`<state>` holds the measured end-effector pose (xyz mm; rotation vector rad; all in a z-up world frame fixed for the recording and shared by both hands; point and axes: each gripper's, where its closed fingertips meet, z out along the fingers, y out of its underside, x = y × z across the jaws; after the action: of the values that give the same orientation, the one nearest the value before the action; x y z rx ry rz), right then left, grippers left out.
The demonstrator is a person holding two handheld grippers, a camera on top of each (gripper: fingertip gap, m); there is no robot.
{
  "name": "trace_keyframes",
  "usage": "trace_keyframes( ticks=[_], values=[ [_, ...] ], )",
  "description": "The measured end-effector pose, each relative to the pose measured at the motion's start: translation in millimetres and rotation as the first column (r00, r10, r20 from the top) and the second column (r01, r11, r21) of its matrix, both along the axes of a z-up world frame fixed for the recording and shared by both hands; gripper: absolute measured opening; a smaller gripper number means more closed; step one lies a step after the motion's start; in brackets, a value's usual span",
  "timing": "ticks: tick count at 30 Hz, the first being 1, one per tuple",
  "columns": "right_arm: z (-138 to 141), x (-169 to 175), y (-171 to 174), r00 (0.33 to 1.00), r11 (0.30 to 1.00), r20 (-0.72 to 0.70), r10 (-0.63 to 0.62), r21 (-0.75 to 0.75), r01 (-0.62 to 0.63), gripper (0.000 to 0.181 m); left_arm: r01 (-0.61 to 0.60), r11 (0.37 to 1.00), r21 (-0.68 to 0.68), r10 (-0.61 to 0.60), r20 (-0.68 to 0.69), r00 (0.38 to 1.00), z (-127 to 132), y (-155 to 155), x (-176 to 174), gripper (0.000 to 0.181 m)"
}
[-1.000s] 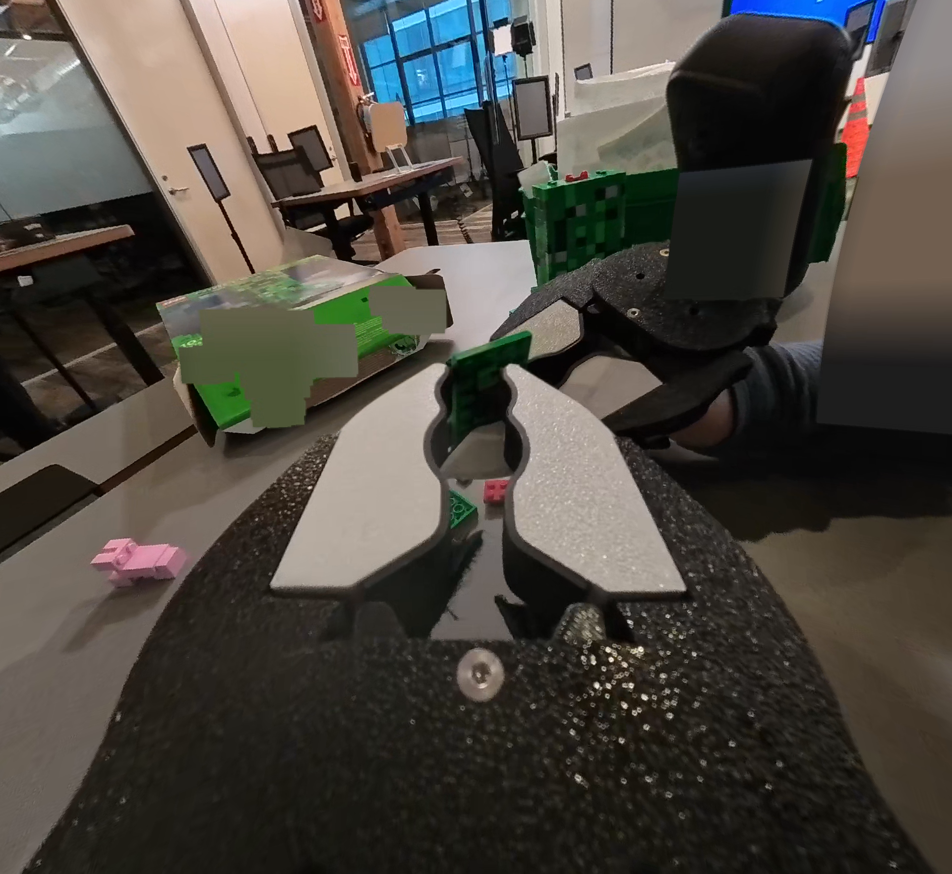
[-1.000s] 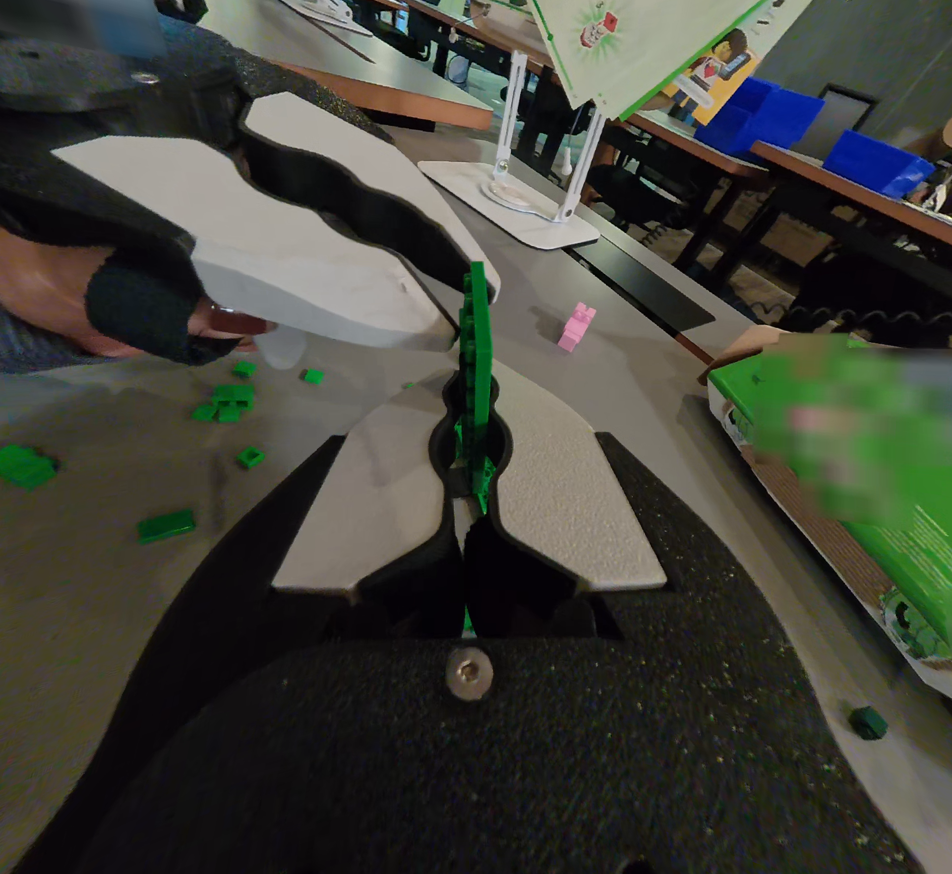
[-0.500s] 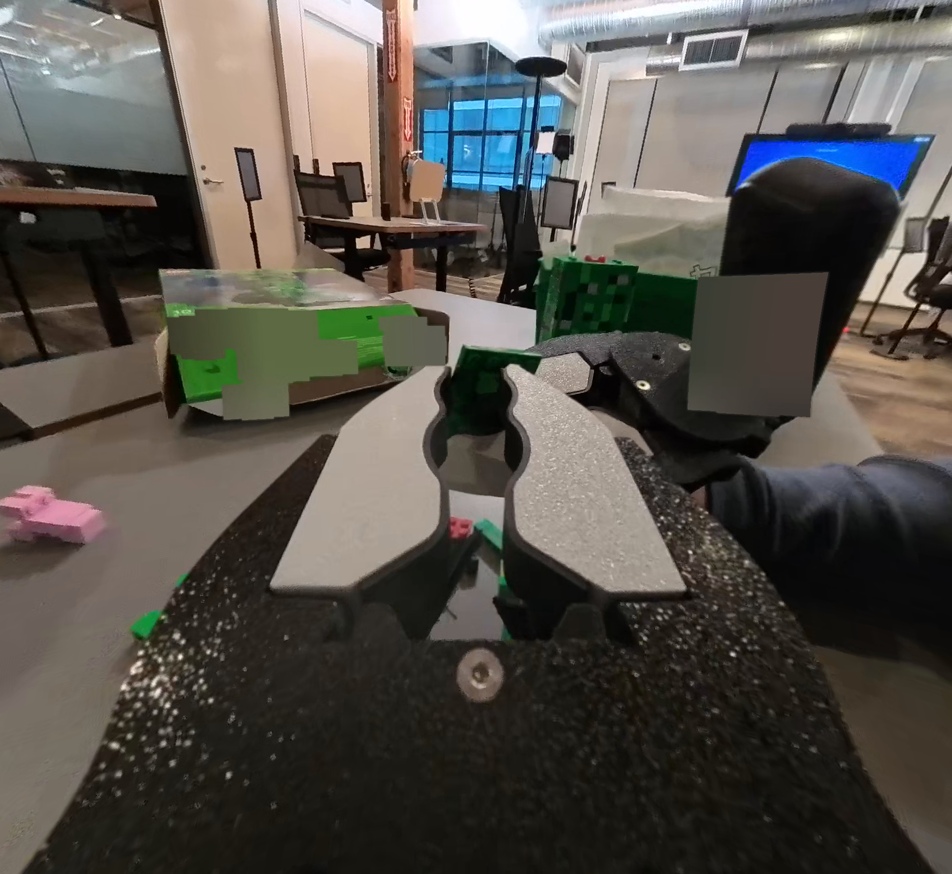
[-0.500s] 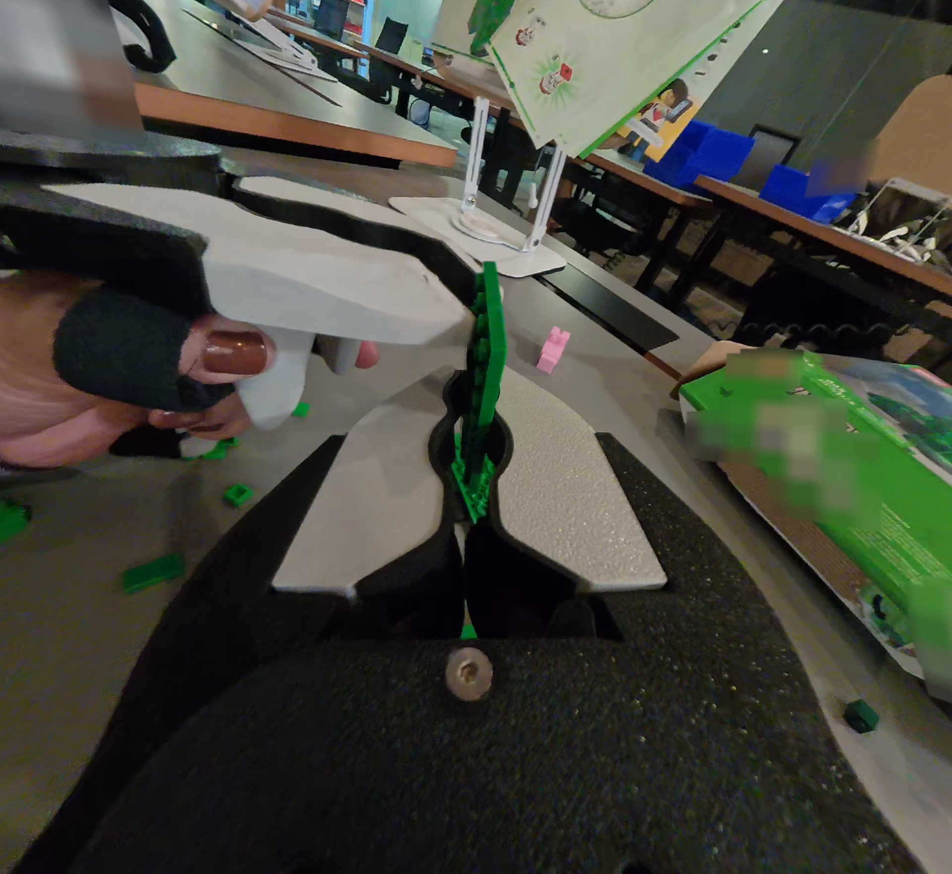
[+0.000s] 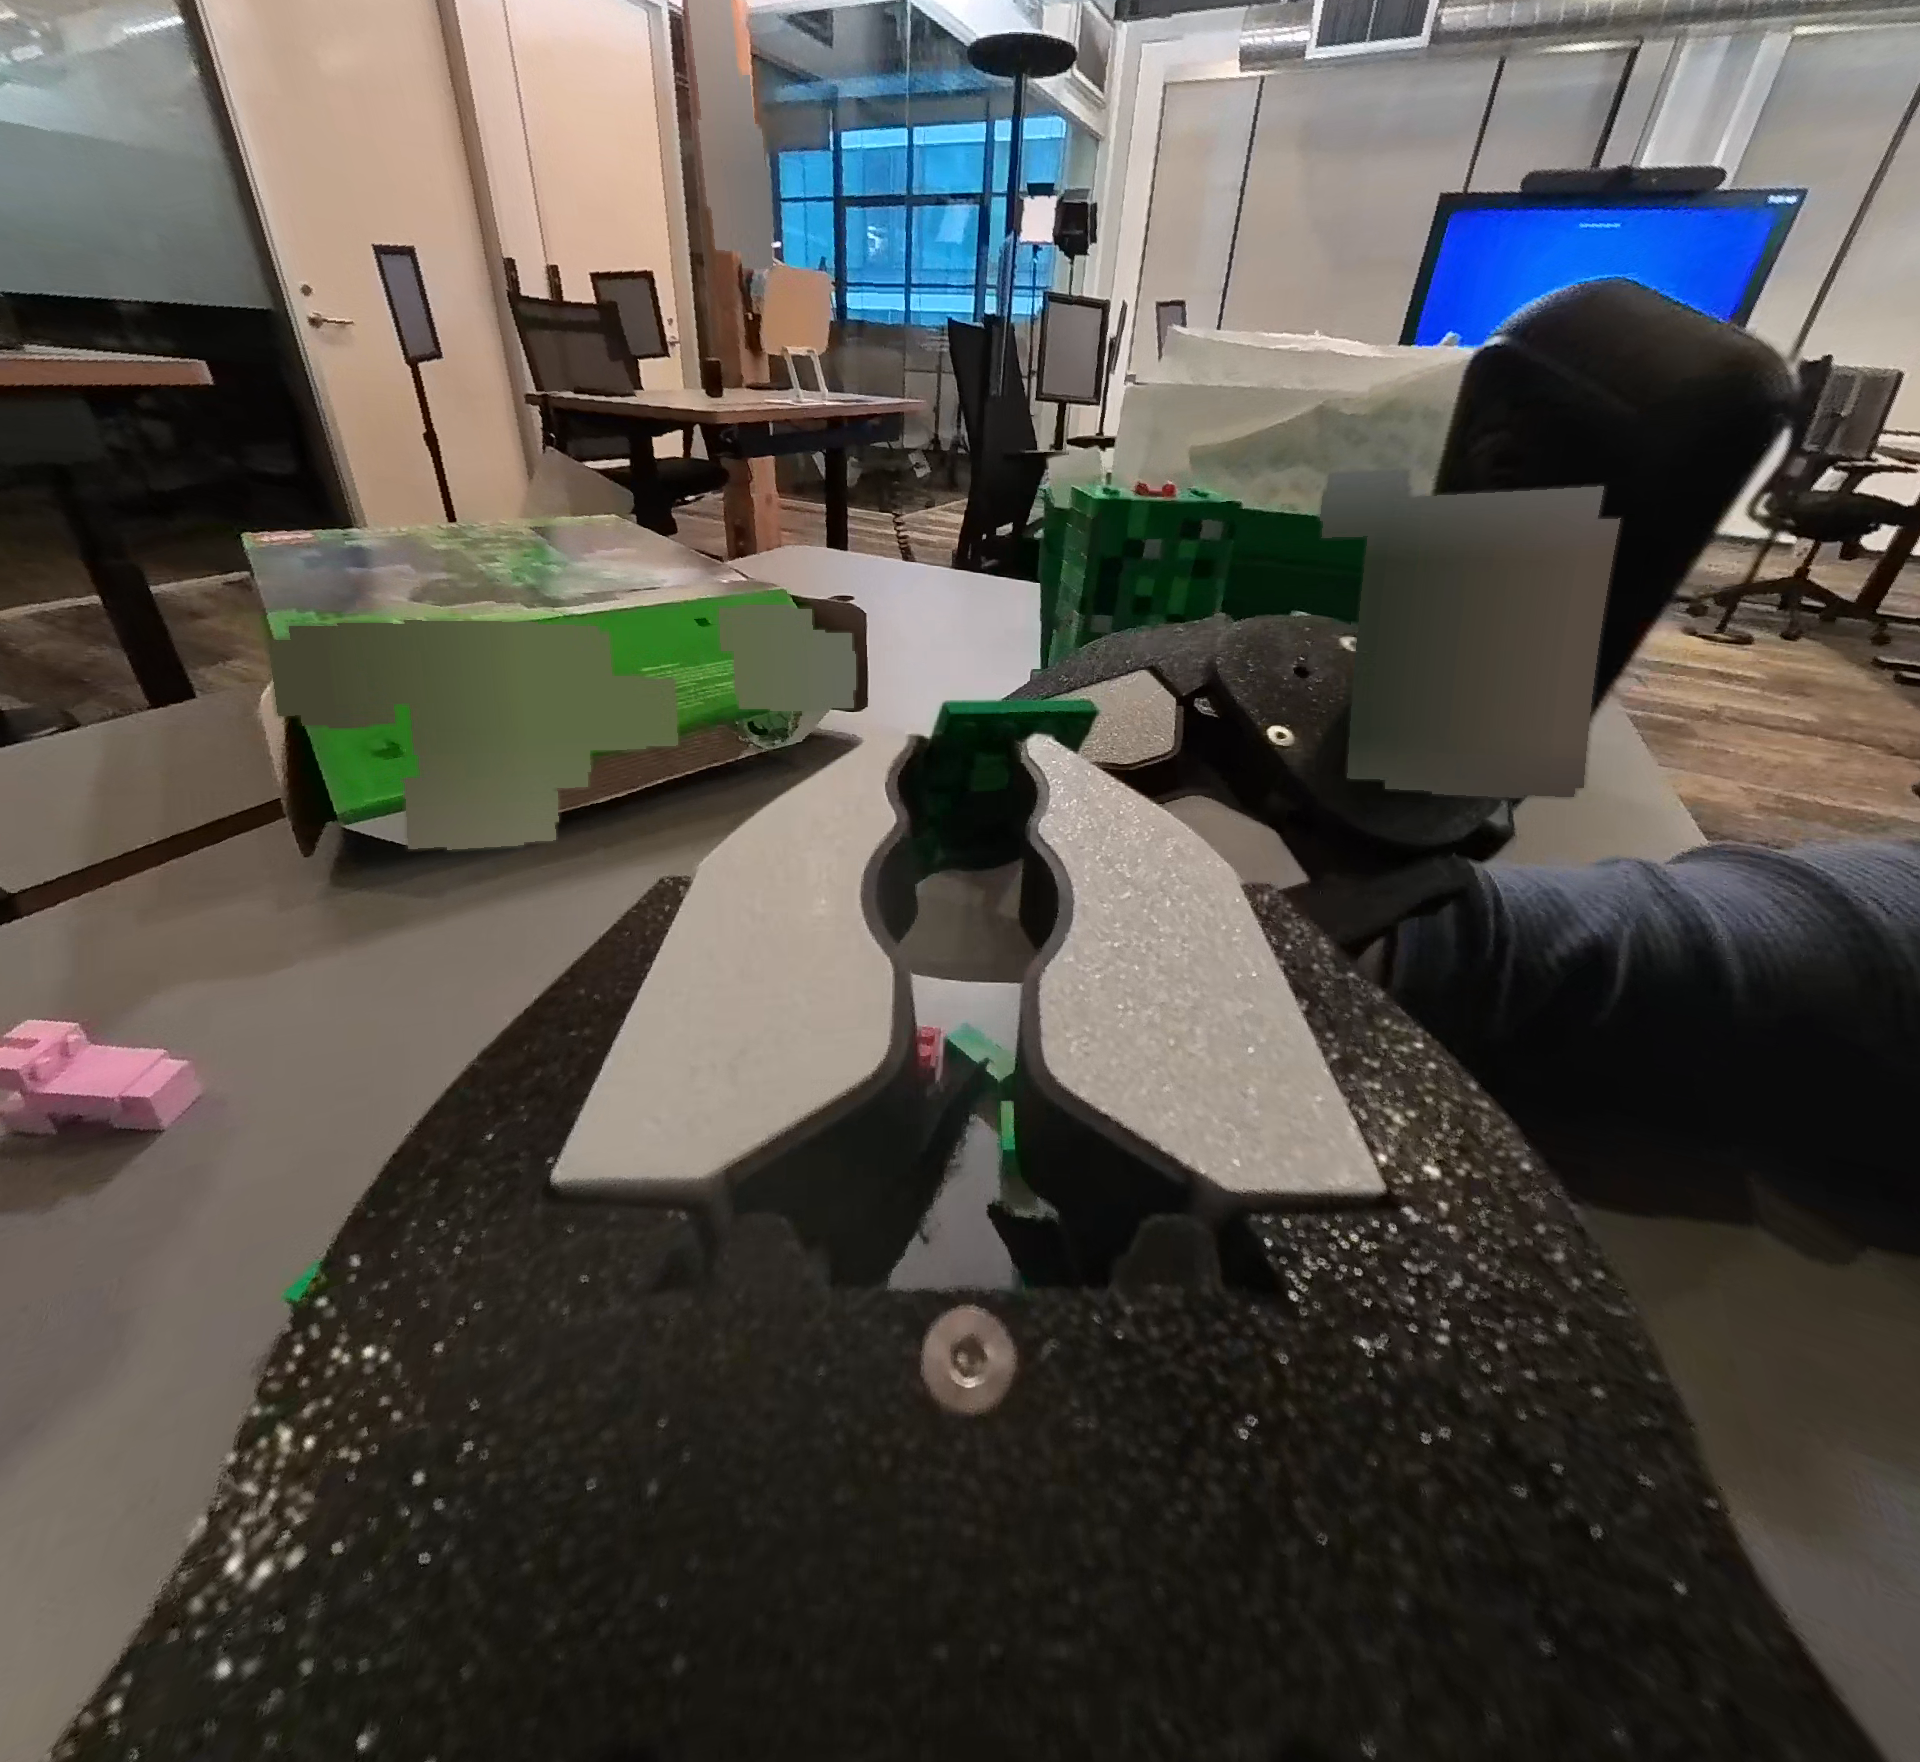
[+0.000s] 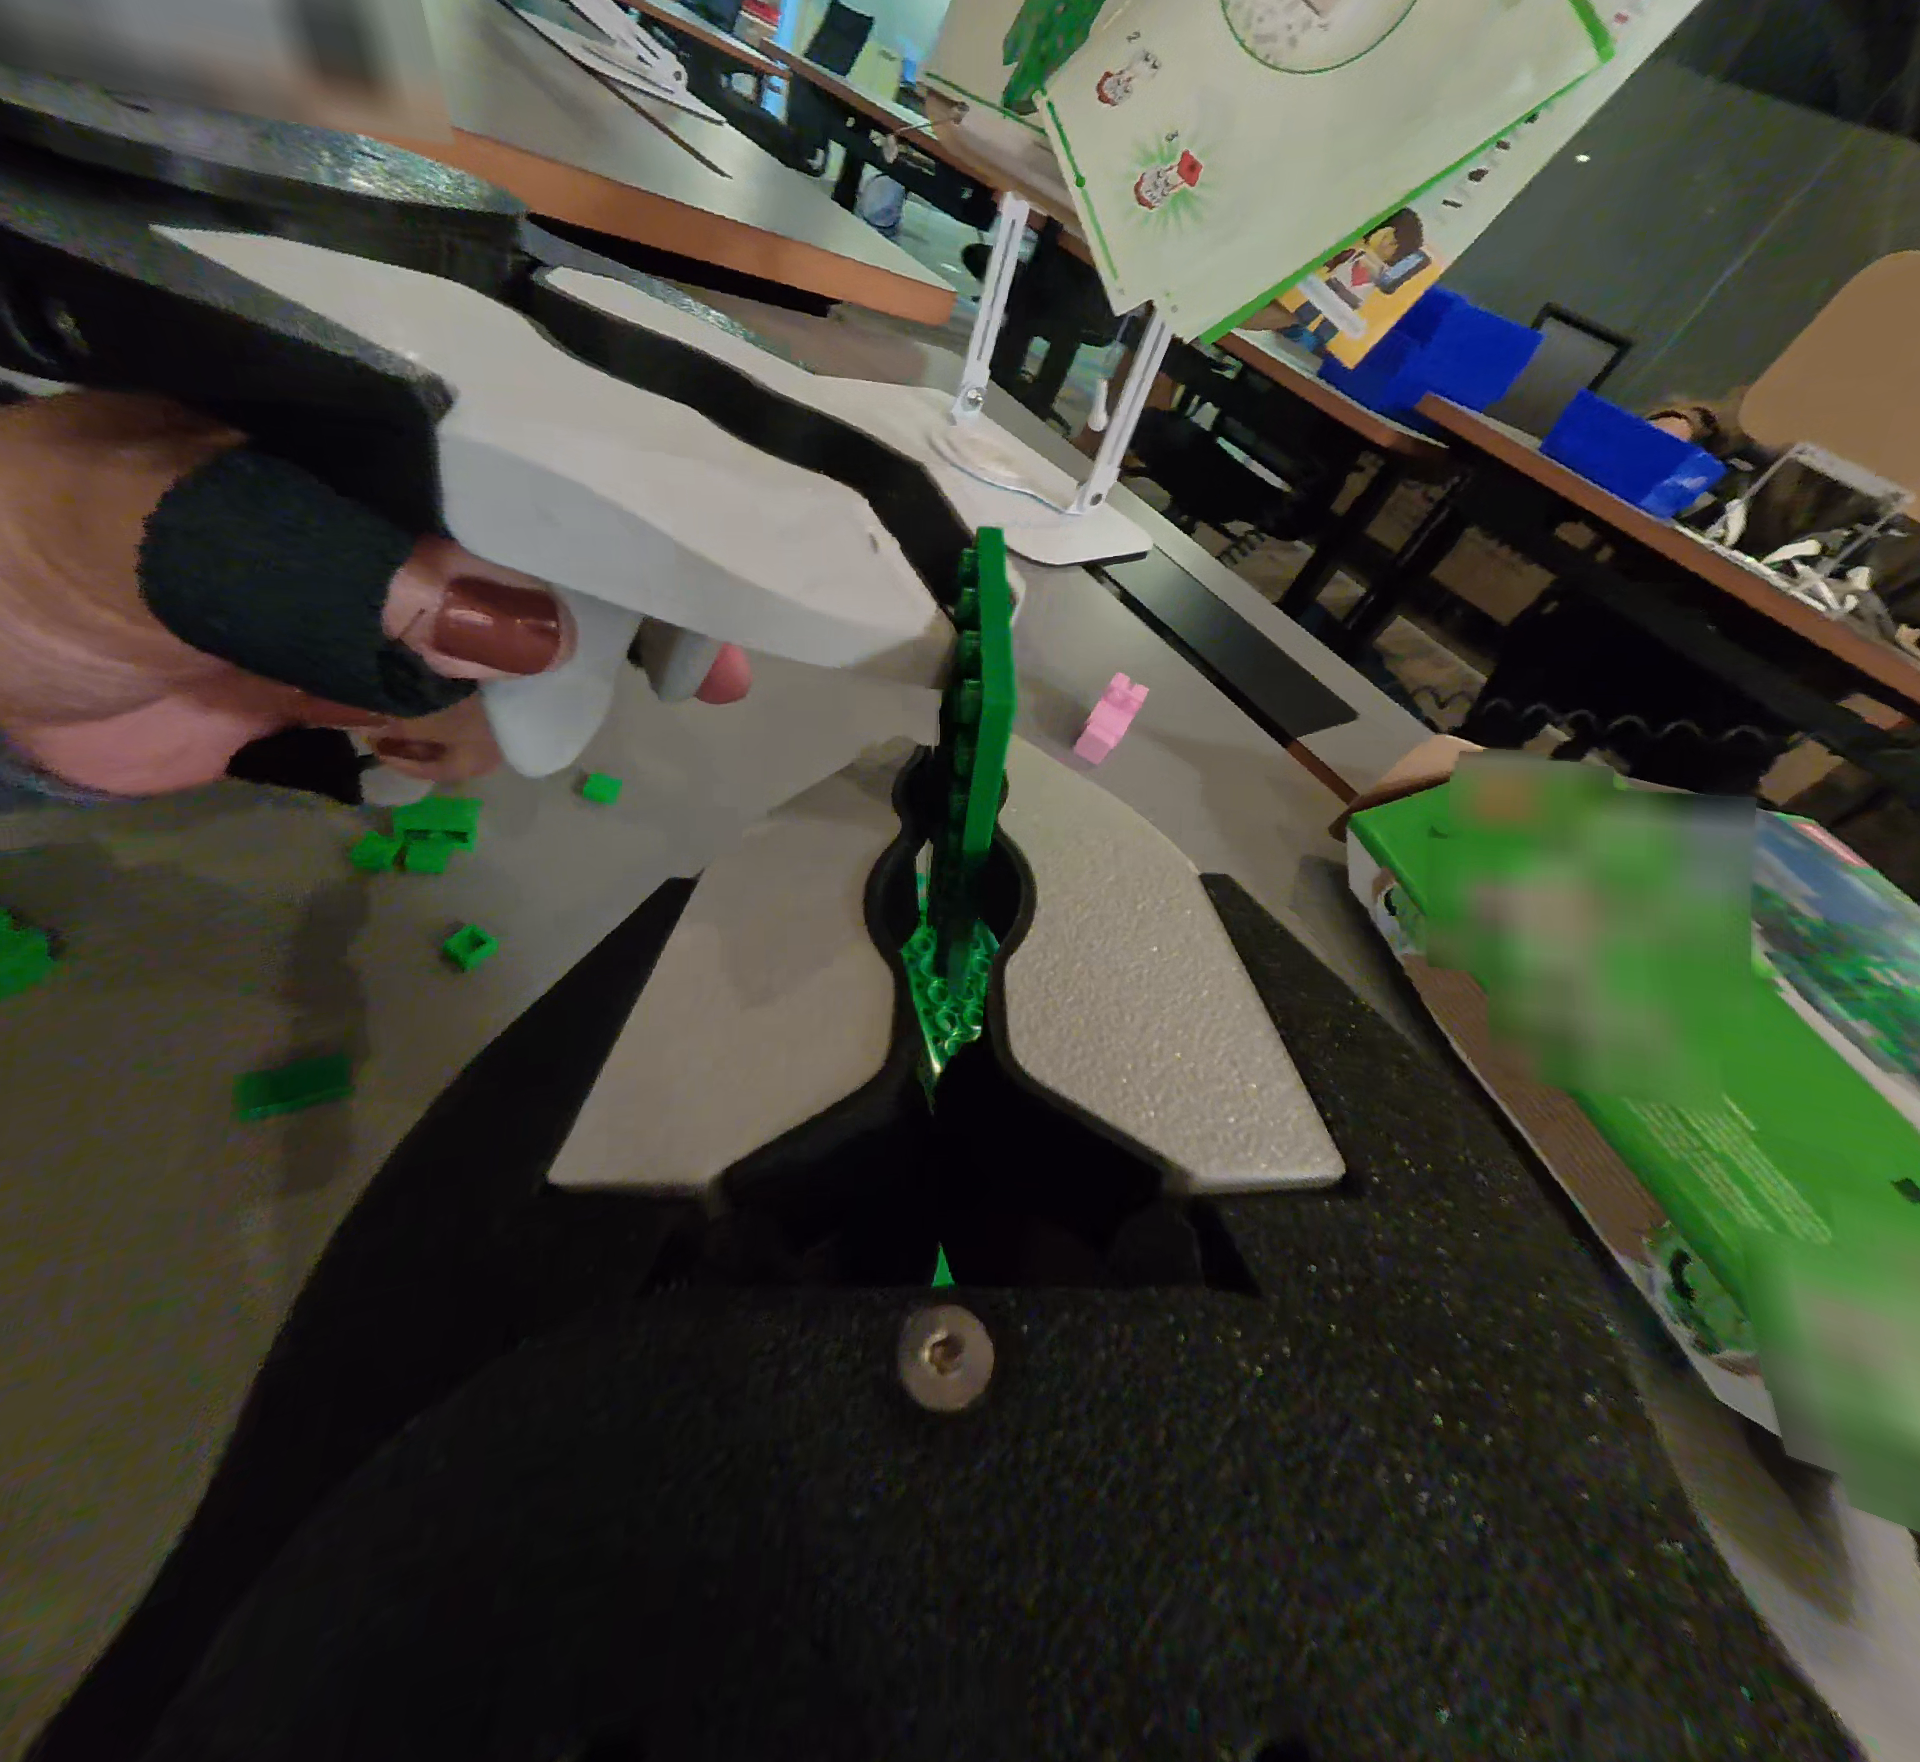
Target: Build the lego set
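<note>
Grey worktop (image 5: 312,964) in an open office with desks, chairs and a blue screen (image 5: 1600,258). Right tool (image 6: 951,839) pinches a green Lego plate (image 6: 982,673) upright on edge. Left tool (image 5: 961,777), fingers spread, meets the plate. Green set box (image 5: 499,663), pink Lego pig (image 5: 88,1078) and loose green bricks (image 6: 426,834) lie mid-worktop.

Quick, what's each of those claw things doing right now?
Left gripper: open, jaws around the green plate, not clamped.
Right gripper: shut on the green plate.
</note>
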<state>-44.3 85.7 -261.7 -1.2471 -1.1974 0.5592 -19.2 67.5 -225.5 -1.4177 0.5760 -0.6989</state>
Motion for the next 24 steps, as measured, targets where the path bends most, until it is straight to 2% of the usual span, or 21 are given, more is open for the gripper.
trace_keyframes(
  ticks=[6,12,15,19,24],
  values=[
    [-1,2,-13,0.986,0.979,-0.020,0.165,-0.116,-0.166,0.005,0.100,0.995,-0.027,-0.101,-0.012,0.995,1,-6,3,0.009],
    [-7,2,-14,0.981,0.969,-0.010,0.191,-0.156,-0.191,0.005,0.173,0.982,-0.075,-0.174,-0.009,0.985,-4,-7,2,0.008],
    [-10,1,-11,0.986,0.972,0.002,0.166,-0.167,-0.163,0.006,0.131,0.990,-0.049,-0.133,-0.044,0.990,-7,-4,2,0.010],
    [-14,0,-10,0.985,0.963,0.008,0.170,-0.212,-0.164,0.005,0.060,0.997,0.042,-0.051,-0.188,0.981,-9,-2,1,0.011],
    [-21,-2,-11,0.985,0.955,0.034,0.170,-0.252,-0.156,0.006,-0.031,0.978,0.205,0.116,-0.420,0.900,-12,0,-2,0.016]
  ],
)
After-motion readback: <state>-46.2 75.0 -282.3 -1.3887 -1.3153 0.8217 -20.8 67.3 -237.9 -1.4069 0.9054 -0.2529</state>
